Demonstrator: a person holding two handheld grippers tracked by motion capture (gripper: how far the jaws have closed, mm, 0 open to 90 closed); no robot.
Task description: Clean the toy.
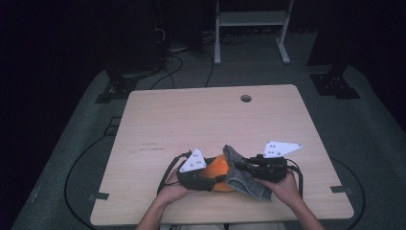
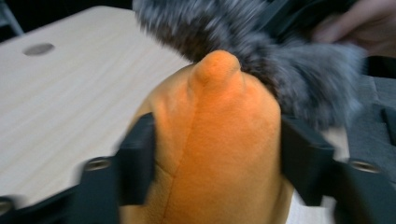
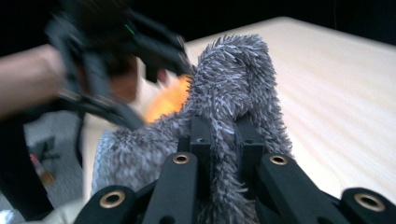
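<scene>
While the orange plush toy point(image 1: 218, 168) sits low-centre in the high view, near the table's front edge, it reads as soft, light and squashy: fabric skin w/ a seam, stuffing that gives under pressure, nothing fragile. In the left gripper view it point(image 2: 219, 140) fills the lower middle of the frame, w/ the left gripper point(image 2: 217, 156) clamped on its body, jaws pressing both flanks, a small nub poking up at top-centre. Best hold is probably that thick mid-body; the nub looks too small and would likely slip out. Draped over the toy's right side is a grey fluffy cloth point(image 1: 242, 175), limp and shaggy, so it'll sag and stretch rather than keep shape; prob. grabs fine on any bunched fold. In the right gripper view the right gripper point(image 3: 224, 140) is closed tight on a gathered ridge of the cloth point(image 3: 233, 88), centre frame, orange showing just left of it. Both hands point(image 1: 174, 191) sit at bottom-centre of the high view on the pale wooden table point(image 1: 201, 115); cable hole point(image 1: 245, 98) upper-mid, well apart.
</scene>
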